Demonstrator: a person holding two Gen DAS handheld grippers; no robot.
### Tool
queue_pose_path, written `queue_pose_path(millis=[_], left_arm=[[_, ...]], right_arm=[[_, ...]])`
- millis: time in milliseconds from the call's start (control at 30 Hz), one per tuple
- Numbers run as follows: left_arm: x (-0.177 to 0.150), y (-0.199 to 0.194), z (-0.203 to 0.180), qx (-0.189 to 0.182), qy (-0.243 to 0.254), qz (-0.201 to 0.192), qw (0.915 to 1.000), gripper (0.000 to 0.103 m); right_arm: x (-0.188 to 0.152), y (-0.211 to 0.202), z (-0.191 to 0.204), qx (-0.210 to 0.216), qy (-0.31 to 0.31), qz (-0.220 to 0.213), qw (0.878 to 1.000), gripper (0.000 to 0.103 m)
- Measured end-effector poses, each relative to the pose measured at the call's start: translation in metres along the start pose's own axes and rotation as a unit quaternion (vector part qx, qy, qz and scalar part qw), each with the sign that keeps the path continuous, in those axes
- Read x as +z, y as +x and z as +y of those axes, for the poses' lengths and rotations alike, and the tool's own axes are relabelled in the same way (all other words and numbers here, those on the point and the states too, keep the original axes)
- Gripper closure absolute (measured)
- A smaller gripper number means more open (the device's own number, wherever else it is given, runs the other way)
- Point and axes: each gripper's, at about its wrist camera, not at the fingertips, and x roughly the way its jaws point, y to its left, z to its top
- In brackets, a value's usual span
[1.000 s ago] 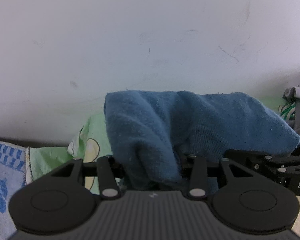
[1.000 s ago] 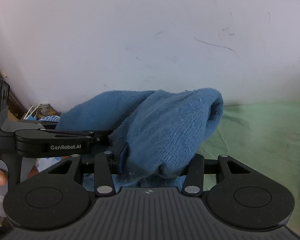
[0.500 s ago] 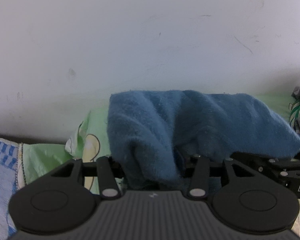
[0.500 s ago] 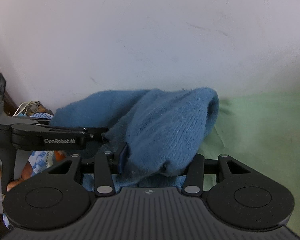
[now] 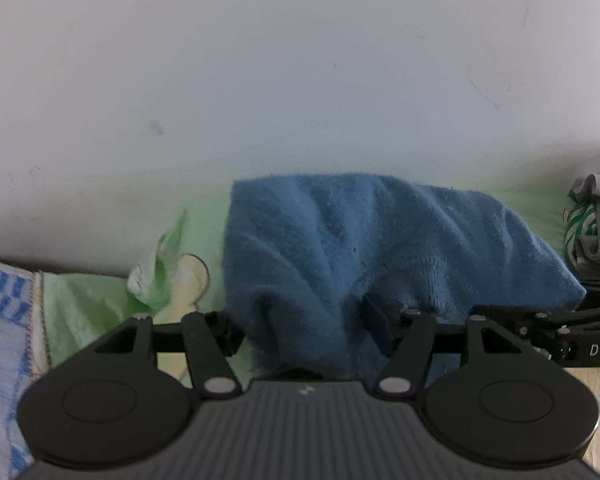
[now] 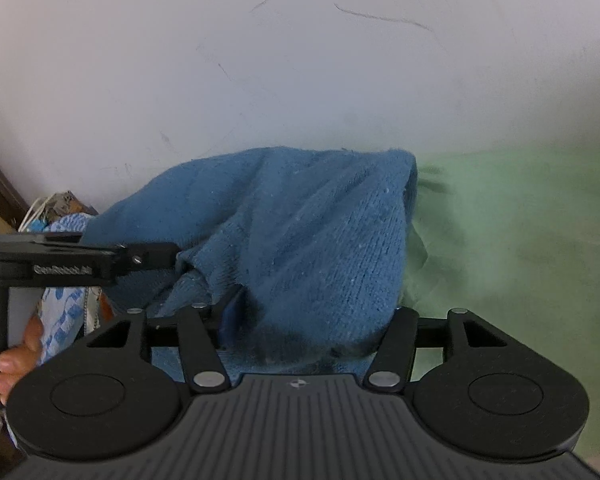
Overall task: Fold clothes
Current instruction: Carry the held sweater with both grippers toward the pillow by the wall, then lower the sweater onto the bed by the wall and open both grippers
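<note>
A white wall (image 5: pixel 260 80) fills the background, and a green bed sheet (image 6: pixel 520 232) covers the bed beneath the work. A blue sweater (image 5: pixel 380 248) is held above the sheet, bunched into a thick wad between the two tools, with part of it draping down toward the bed. The left tongs (image 5: pixel 304 328) are clenched on one bunch of the sweater; the right tongs (image 6: pixel 308 320) are clenched on another bunch at the other end, where the knit is doubled over into a rounded hump (image 6: pixel 340 220). The two tools sit close together. Judgement: the task is in an early or middle stage. No flat, squared fold is visible; the sweater still has to be laid down, smoothed and folded. A pile of other clothes (image 5: pixel 596 220) lies at the far right, and a blue-and-white patterned cloth (image 5: pixel 4 320) at the left; whether these await folding cannot be determined.
</note>
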Motion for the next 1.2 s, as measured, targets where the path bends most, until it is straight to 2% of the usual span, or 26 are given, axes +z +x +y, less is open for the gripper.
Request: queue_pose_path(millis=[33,67,133,233,267,400,467,533,600,633,667,767,800,867,967,1000,1033,1100,1200], left_arm=[[0.0,0.001,0.0,-0.003,0.0,0.005,1.0,0.043],[-0.001,0.002,0.0,-0.007,0.0,0.01,0.9999,0.051],[-0.004,0.005,-0.006,-0.003,0.008,0.015,0.9999,0.057],[-0.01,0.002,-0.014,-0.009,0.0,0.011,0.9999,0.068],[-0.011,0.0,-0.014,-0.019,-0.011,0.014,0.9997,0.071],[-0.011,-0.003,-0.02,-0.026,0.007,0.017,0.9995,0.071],[-0.009,-0.003,-0.017,-0.021,0.016,0.019,0.9995,0.063],[-0.008,-0.009,-0.008,-0.025,0.007,0.017,0.9995,0.061],[-0.005,-0.016,0.001,-0.031,-0.004,0.013,0.9994,0.049],[-0.004,-0.022,0.005,-0.032,-0.004,0.006,0.9995,0.036],[-0.003,-0.028,0.008,-0.032,-0.004,-0.002,0.9995,0.029],[0.004,-0.042,0.02,-0.037,-0.014,-0.018,0.9991,0.021],[0.007,-0.042,0.023,-0.033,-0.021,-0.021,0.999,0.023],[0.012,-0.033,0.026,-0.03,-0.034,-0.009,0.9989,0.044],[0.012,-0.015,0.024,-0.044,-0.05,0.026,0.9974,0.065],[0.01,-0.01,0.021,-0.043,-0.049,0.032,0.9974,0.069],[0.008,-0.01,0.016,-0.037,-0.038,0.033,0.9981,0.072],[0.003,-0.009,0.007,-0.024,-0.013,0.033,0.9991,0.076],[-0.005,-0.012,-0.003,-0.016,0.018,0.034,0.9991,0.079]], right_arm=[[0.002,0.0,0.002,-0.004,-0.007,0.003,1.0,0.045],[0.003,0.0,0.004,-0.01,-0.013,0.007,1.0,0.045],[0.005,0.003,0.008,-0.02,-0.016,0.017,1.0,0.045],[0.011,0.004,0.015,-0.03,-0.024,0.031,0.999,0.051],[0.013,0.003,0.017,-0.032,-0.029,0.035,0.998,0.052],[0.016,0.002,0.007,-0.021,-0.021,0.046,0.998,0.056],[0.012,0.005,0.002,-0.018,-0.012,0.048,0.999,0.051],[0.011,0.002,0.001,-0.015,-0.008,0.049,0.999,0.046],[0.014,-0.006,0.003,-0.012,-0.004,0.044,0.999,0.044],[0.016,-0.013,0.003,-0.009,-0.004,0.036,0.999,0.044],[0.019,-0.02,0.004,-0.009,-0.008,0.028,1.0,0.044],[0.023,-0.038,0.014,-0.068,-0.053,-0.003,0.996,0.039],[0.024,-0.043,0.016,-0.09,-0.066,-0.015,0.994,0.037],[0.026,-0.047,0.021,-0.116,-0.08,-0.029,0.99,0.037],[0.024,-0.031,0.026,-0.094,-0.078,0.007,0.992,0.038],[0.022,-0.025,0.028,-0.095,-0.079,0.016,0.992,0.038],[0.019,-0.02,0.031,-0.104,-0.083,0.02,0.991,0.043],[0.013,-0.012,0.035,-0.106,-0.085,0.038,0.99,0.06],[0.005,-0.012,0.037,-0.112,-0.093,0.048,0.988,0.068]])
